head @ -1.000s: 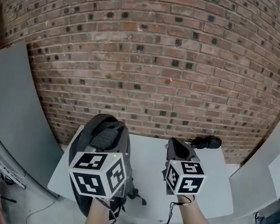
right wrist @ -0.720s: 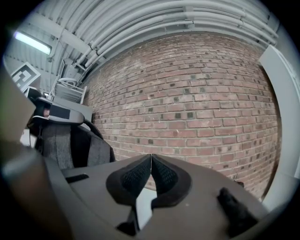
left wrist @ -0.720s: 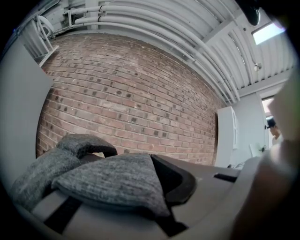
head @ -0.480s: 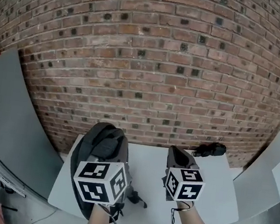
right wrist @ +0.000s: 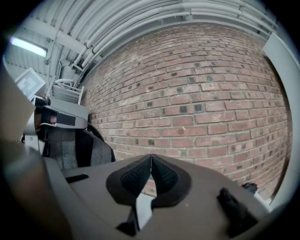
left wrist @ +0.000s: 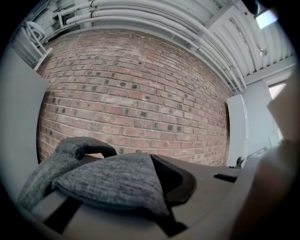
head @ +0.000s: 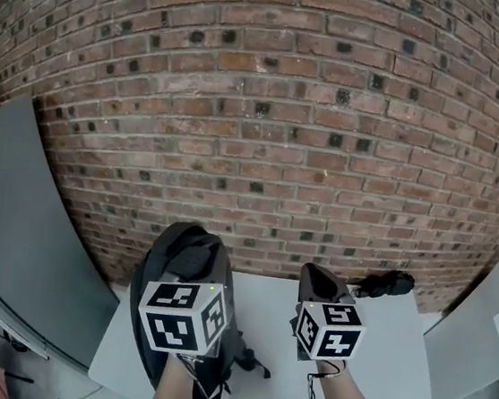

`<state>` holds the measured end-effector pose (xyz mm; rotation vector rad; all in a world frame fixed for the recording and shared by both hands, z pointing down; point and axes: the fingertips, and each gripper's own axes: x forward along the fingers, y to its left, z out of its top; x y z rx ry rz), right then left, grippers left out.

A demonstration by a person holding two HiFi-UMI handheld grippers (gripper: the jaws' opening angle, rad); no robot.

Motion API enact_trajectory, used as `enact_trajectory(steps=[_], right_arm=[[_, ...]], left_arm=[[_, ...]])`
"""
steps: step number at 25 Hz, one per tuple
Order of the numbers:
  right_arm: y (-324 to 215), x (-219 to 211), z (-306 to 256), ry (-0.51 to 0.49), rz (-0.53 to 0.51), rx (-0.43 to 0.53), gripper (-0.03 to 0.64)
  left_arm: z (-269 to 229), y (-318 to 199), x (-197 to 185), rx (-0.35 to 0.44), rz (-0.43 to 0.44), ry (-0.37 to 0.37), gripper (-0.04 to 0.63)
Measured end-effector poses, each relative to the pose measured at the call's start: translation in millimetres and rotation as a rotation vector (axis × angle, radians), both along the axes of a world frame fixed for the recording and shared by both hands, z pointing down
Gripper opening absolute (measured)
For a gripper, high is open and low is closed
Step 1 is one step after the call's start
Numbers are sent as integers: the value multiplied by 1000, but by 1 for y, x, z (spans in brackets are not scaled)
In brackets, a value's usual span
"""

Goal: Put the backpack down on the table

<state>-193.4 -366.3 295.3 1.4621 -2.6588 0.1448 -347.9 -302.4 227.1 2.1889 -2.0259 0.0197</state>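
Backpack (head: 150, 304) carried forward over table (head: 394, 347), left gripper (head: 195, 258) jaws clamping it.

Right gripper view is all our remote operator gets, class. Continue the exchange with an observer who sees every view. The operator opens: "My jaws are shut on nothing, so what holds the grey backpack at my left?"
Observer: The left gripper holds the dark grey fabric backpack, shut on a fold of its knit fabric.
Operator: Is it over the table?
Observer: Yes. The head view shows it over the left part of the pale grey table. I cannot tell whether it rests there.
Operator: And the small black object at my right?
Observer: It lies at the table's far right corner, close to the red brick wall.
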Motion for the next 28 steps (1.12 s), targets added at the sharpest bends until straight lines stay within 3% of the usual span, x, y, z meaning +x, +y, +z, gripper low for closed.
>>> enact_trajectory(steps=[6,9,12,16,19,28], right_arm=[[-21,-7,-2,-19,11,-9,31],[-27,-3,8,-15,21,-30,31],[-31,2,29,2,23,-66,31],[-33,20,54,2,38,-121,31],[-33,32,58,5,39,-127,31],[-22,103,63,21,82,-136,31]], left_arm=[[-18,-28,-1,35,1,-67,11],[8,-44,13,11,9,-58,11],[33,-52,23,5,-22,-118,11],[42,-54,40,9,-52,-112,12],[58,-56,55,-27,-89,-149,14],[85,-49,117,-56,-77,-30,20]])
